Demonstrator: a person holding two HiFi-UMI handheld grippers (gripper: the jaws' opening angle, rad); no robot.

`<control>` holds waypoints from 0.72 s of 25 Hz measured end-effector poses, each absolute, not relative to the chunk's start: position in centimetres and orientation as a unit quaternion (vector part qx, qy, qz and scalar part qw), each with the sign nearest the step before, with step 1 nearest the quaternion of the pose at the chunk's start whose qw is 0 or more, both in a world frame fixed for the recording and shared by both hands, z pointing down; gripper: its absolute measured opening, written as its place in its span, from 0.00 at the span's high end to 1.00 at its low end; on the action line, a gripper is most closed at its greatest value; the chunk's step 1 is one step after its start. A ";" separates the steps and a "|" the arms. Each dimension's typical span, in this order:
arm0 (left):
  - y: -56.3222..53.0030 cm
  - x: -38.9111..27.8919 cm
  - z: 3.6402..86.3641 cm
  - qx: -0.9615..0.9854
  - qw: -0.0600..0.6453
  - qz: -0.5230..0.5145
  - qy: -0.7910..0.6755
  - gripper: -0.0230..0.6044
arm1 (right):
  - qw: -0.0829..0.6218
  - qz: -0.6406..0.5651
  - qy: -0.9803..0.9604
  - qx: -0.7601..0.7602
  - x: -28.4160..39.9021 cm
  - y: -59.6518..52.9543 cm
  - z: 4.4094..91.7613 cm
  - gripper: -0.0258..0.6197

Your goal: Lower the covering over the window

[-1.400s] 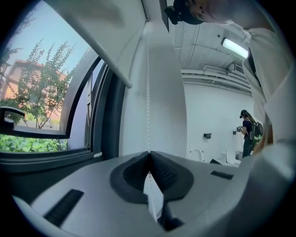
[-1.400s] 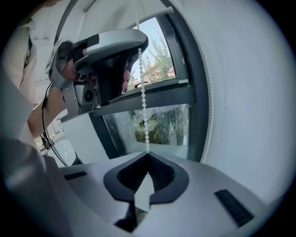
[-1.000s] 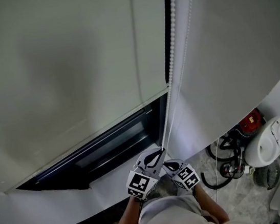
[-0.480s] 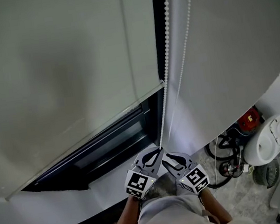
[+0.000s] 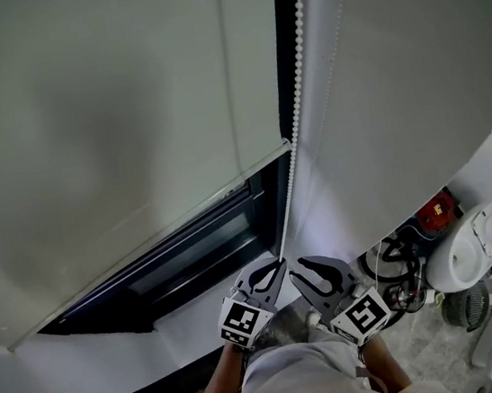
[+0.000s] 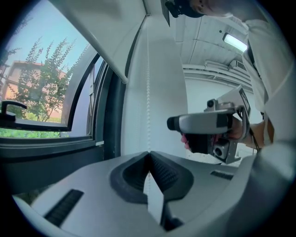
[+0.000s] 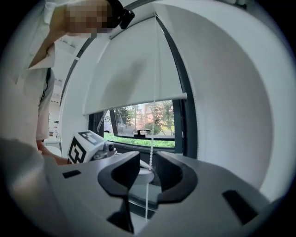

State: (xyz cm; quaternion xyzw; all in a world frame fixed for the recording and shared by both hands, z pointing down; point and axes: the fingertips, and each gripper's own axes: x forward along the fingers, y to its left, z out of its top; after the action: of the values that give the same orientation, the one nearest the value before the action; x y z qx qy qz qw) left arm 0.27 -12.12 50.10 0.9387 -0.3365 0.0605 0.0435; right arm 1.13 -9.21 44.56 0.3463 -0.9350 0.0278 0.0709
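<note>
Only the head view shows both tongs together, near below the window: the left gripper (image 5: 273, 275) clenched on the bead chain (image 5: 298, 66), and the right gripper (image 5: 318, 272) released. Its jaws have just been opening, and the chain hangs untouched between them. The right gripper view shows the roller blind (image 7: 134, 69) covering the upper part of the window (image 7: 138, 126). The left gripper view alone shows a tree (image 6: 51, 78) outside. The only print is a square marker (image 5: 242, 321) on each gripper's cube.
</note>
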 end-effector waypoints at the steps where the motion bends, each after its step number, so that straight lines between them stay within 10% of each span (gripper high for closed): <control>1: -12.1 0.3 50.1 0.939 0.043 0.060 -0.336 0.94 | 0.065 0.021 -0.936 0.346 1.0 -9.3 43.8 0.80; 14: -11.6 1.0 50.0 0.941 0.039 0.059 -0.331 0.94 | 0.011 -0.053 -0.937 0.345 -1.3 -11.9 36.1 0.79; 18: -11.4 0.8 49.9 0.940 0.039 0.057 -0.333 0.94 | 0.013 -0.058 -0.934 0.353 -1.4 -12.4 35.9 0.95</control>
State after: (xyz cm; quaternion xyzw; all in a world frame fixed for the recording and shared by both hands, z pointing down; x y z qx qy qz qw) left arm 0.81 -11.43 49.92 0.9403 -0.3333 0.0571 0.0389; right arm -1.37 -12.36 35.89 0.3530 -0.9337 -0.0579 0.0133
